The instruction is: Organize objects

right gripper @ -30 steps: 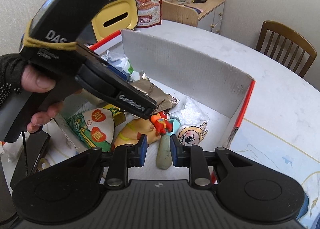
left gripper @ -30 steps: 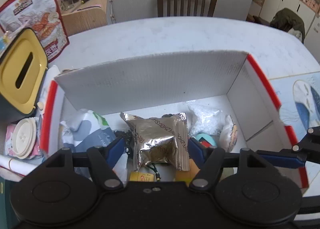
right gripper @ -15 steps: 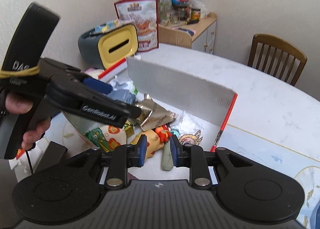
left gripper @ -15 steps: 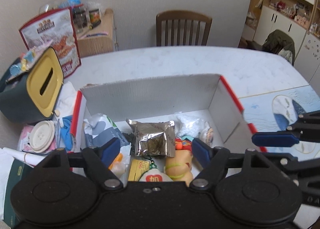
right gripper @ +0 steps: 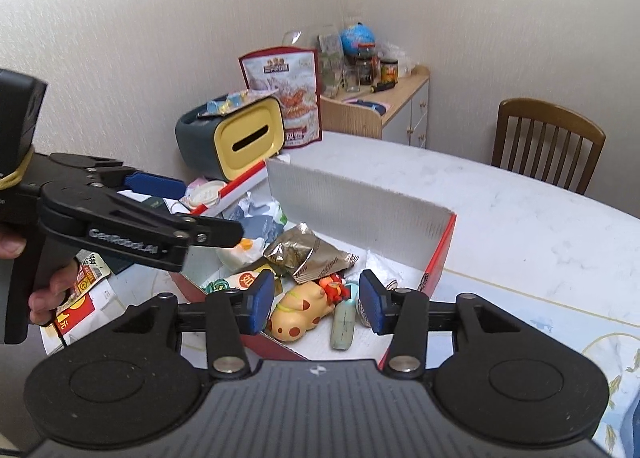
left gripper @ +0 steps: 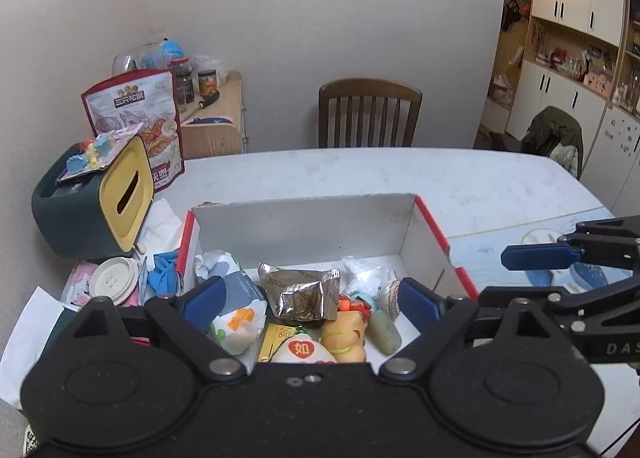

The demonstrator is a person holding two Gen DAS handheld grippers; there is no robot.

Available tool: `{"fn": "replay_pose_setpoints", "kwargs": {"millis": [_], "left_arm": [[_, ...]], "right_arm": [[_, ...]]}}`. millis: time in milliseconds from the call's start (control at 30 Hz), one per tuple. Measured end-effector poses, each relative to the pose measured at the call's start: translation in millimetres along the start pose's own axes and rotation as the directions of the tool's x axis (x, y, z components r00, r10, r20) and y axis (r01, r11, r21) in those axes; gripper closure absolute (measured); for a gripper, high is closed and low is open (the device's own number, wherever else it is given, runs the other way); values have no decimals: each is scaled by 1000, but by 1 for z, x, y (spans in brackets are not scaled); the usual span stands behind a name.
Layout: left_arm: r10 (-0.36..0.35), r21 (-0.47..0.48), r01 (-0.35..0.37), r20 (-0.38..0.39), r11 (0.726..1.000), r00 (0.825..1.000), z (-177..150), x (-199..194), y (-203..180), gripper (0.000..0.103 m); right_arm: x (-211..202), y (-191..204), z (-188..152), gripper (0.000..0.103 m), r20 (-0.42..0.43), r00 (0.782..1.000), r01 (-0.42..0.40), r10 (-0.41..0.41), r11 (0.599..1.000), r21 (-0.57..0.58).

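Red-edged cardboard box [left gripper: 434, 226] on the white table [left gripper: 400, 174], toward its left side, already loaded; foil snack packet [left gripper: 298, 292] lying on top near the middle of the box, against a blue-and-white wrapped pack [left gripper: 236, 298] at the box's left wall; below it, toward the near edge, a spotted yellow squeaky animal [right gripper: 298, 312], a small red-and-orange figure [right gripper: 334, 286], a pale green tube-like piece [right gripper: 343, 324] and a white crinkled bag [left gripper: 364, 272] toward the right wall.

Left gripper [left gripper: 312, 300] hanging above the near edge of the box, jaws just opened further and now spread wide, nothing between the pads; right gripper [right gripper: 316, 300] likewise above the box's near right corner, jaws just parted from closed to a moderate gap, nothing held.

Handling, as a judgement: foil packet light, crackly and slippery, likely air-filled, so best pinched flat at a crimped end seam rather than across the belly; squeaky animal soft and springy, taken across its narrow middle; green piece probably firm, taken across its short width; crinkled bag limp, gathered at a loose fold; nothing here looking heavy or brittle, though the little figure could slip from a shallow pinch.
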State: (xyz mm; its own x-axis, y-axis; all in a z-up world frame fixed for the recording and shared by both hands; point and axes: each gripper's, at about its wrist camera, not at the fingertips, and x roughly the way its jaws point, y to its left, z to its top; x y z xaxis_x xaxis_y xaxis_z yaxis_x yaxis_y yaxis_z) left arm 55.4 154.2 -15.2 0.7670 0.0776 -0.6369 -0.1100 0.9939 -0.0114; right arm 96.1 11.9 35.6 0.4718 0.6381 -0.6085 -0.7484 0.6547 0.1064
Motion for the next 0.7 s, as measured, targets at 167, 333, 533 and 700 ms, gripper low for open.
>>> {"fn": "replay_pose_setpoints", "kwargs": {"millis": [167,333,533,700], "left_arm": [[2,-23,-1,32,1000,999,-3,-11,1,2],[21,-22,-20,43,1000,999,-6,-15,-2,1],[34,-43,-32,44,999,998,-9,-16,-1,0],[42,-32,-41,47,999,998,-12,-17,-4,0]], "right_arm": [[-8,-2,-3,48,41,999,1,-1,1000,0],[-15,-3,-3,38,76,997,0,0,1000,4],[-20,-6,-5,19,119,993,-7,5,1000,16],[-23,-6,-7,10,151,989,-9,5,1000,29]]}}
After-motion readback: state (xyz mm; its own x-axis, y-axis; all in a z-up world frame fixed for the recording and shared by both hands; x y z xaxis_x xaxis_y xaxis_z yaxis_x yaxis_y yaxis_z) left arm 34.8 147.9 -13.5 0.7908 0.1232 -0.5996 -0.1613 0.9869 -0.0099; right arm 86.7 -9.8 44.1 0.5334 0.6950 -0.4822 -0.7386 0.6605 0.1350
